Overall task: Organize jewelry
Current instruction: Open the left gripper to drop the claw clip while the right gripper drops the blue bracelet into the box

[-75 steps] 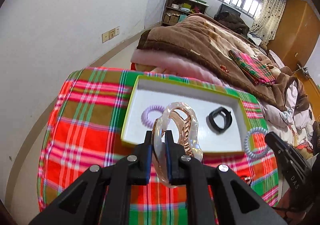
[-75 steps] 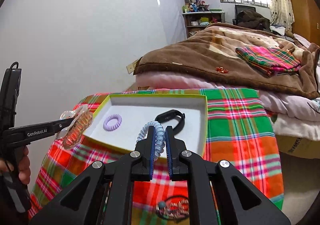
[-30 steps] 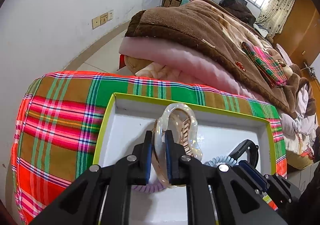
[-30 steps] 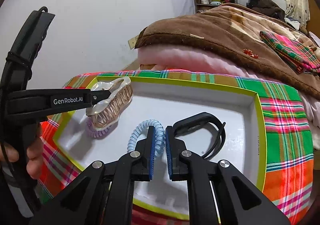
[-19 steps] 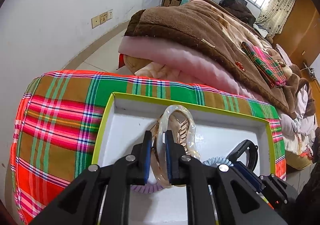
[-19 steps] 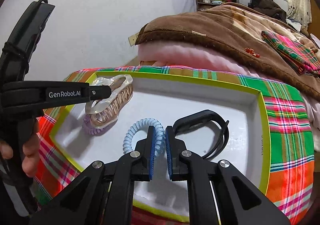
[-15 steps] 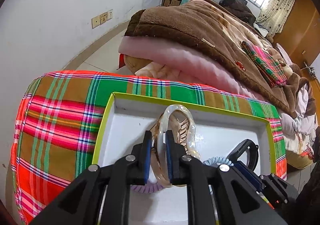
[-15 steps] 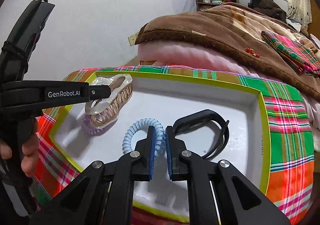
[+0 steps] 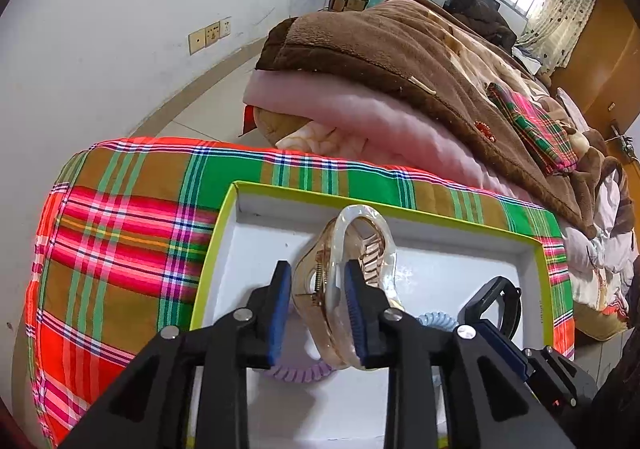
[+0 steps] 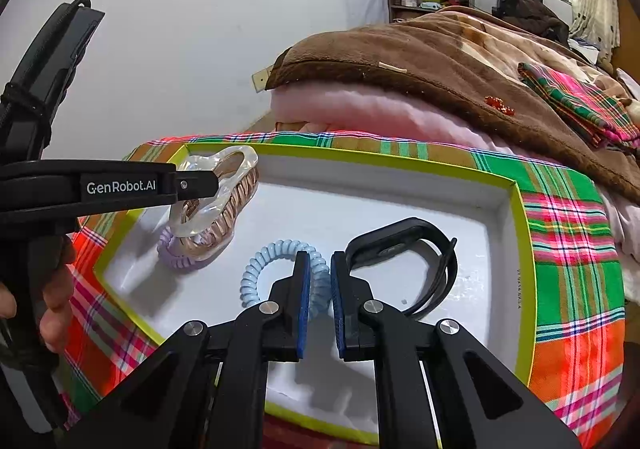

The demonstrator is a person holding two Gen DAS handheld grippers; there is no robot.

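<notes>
A white tray with a lime-green rim (image 9: 224, 217) (image 10: 520, 233) lies on a plaid cloth. My left gripper (image 9: 316, 285) is open over the tray; a clear and rose-gold hair claw (image 9: 352, 249) (image 10: 224, 205) rests between its jaws, leaning on a purple coil hair tie (image 9: 296, 371) (image 10: 176, 259). My right gripper (image 10: 318, 273) is shut on a light blue coil hair tie (image 10: 264, 269) (image 9: 434, 319), low over the tray floor. A black band (image 10: 424, 245) (image 9: 498, 301) lies in the tray to the right.
The plaid cloth (image 9: 120, 233) covers the surface around the tray. Behind it is a bed with a brown blanket (image 9: 400, 49) and pink padding (image 10: 380, 109). A white wall (image 9: 120, 29) stands on the left. A hand (image 10: 52, 289) holds the left gripper.
My left gripper's jaws have opened and the hair claw has come free, settling in the tray on the purple tie. My right gripper has stayed shut on the blue tie.
</notes>
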